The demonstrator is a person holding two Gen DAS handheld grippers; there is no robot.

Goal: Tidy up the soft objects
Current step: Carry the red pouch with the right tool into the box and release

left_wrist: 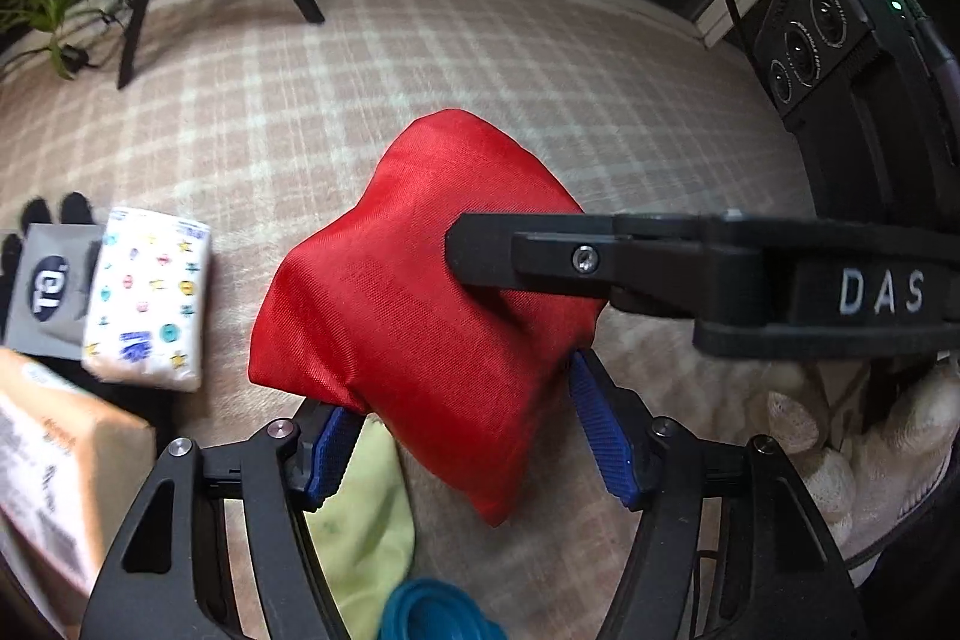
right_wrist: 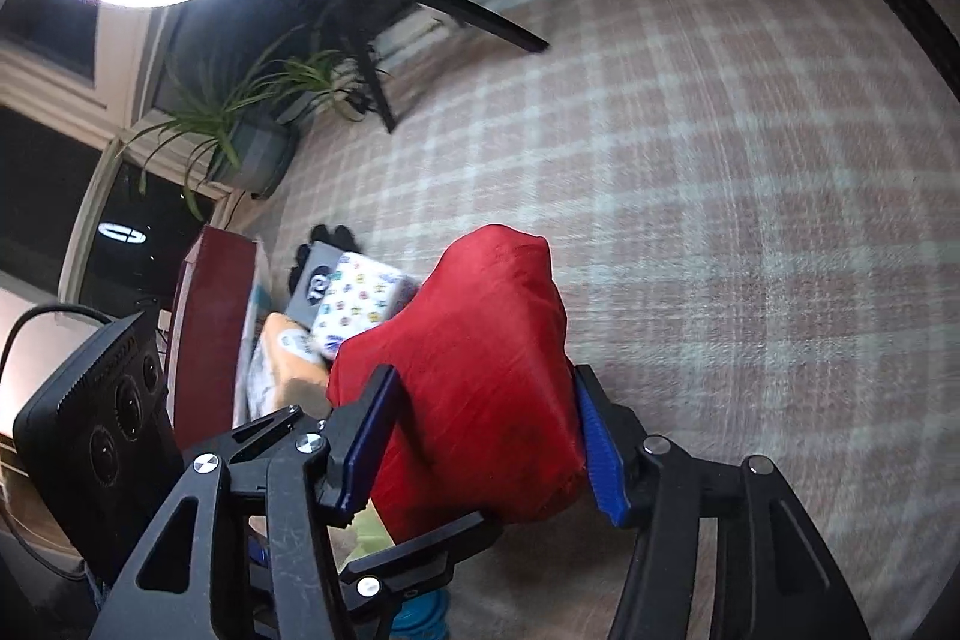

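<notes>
Gripping the red pillow (left_wrist: 414, 292) together: left tool (left_wrist: 468, 430) and right tool (right_wrist: 480, 436).

Left gripper (left_wrist: 462, 424): angled steeply downward, both blue pads (left_wrist: 600, 430) pressed against the lower edge of a red cushion (left_wrist: 408, 292), jaws set fairly wide around it. Right gripper (right_wrist: 486, 436): also angled downward, blue pads (right_wrist: 600, 454) bearing on opposite sides of the same cushion (right_wrist: 480, 364); in the left wrist view its black finger (left_wrist: 540, 256) lies across the cushion's right side. A light-gloved hand (left_wrist: 864, 460) shows below the right gripper's body at the lower right of that view.
</notes>
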